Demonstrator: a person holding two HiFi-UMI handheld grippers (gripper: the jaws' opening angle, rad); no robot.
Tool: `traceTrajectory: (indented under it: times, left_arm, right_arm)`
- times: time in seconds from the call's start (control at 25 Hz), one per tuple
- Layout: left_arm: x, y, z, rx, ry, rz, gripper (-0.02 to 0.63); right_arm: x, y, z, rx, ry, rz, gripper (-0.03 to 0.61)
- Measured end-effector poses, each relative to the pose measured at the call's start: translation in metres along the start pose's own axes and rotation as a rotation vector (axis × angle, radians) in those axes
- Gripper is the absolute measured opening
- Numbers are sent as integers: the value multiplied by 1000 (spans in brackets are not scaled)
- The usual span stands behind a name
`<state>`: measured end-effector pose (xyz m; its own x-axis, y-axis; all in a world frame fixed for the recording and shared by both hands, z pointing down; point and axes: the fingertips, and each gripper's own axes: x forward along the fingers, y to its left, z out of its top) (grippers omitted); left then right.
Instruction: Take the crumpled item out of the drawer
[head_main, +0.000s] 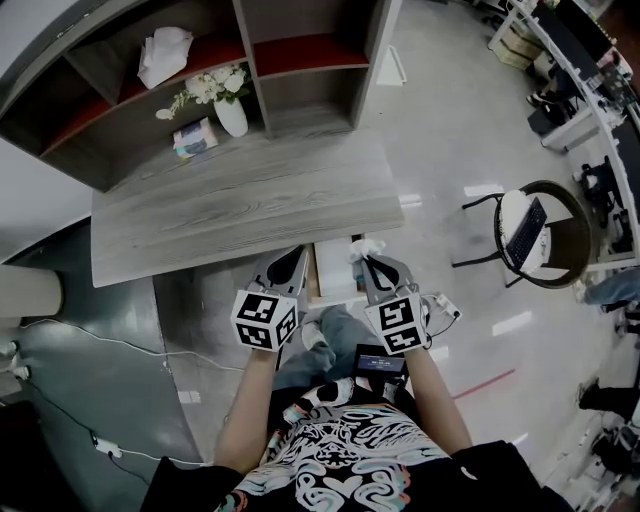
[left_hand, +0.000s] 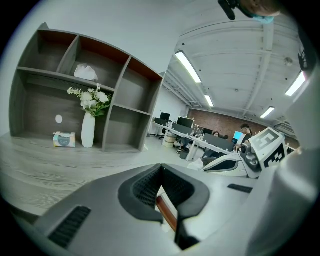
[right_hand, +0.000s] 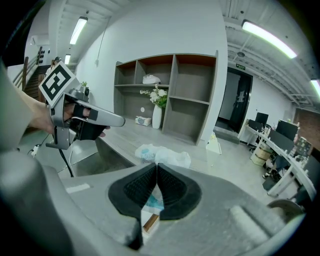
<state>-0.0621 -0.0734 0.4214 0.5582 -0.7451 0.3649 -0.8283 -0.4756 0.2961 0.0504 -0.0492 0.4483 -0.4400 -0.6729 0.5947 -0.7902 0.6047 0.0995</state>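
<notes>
Both bare forearms reach straight forward from the body, and the two grippers are held side by side at the desk's (head_main: 250, 200) front edge, marker cubes facing up. The left gripper (head_main: 297, 252) points at that edge just left of the open drawer (head_main: 333, 272); its fingers (left_hand: 145, 185) are pressed together with nothing between them. The drawer sticks out below the middle of the front edge, between the two grippers. On the right, the right gripper (head_main: 368, 262) has its fingers (right_hand: 175, 190) clamped on the crumpled plastic bag (head_main: 365, 247). The bag is white with some blue print and bunches out past the fingertips, over the drawer's right side by the desk edge.
</notes>
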Motion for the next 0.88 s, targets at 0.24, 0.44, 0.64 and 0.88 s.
traceTrajectory:
  times: [0.24, 0.44, 0.64, 0.88]
  left_arm:
    - [2, 0, 0, -4, -2, 3, 3]
    - [5, 0, -3, -10, 4, -3, 3]
    - [9, -4, -6, -13, 12, -16, 3]
    - [14, -1, -2, -6, 21, -25, 3]
  right_arm:
    - [1, -2, -3, 1, 8, 2, 12]
    - [1, -3, -5, -3, 10, 1, 12]
    - [-3, -4, -11, 6, 29, 0, 12]
    - [3, -9, -10, 12, 27, 0, 12]
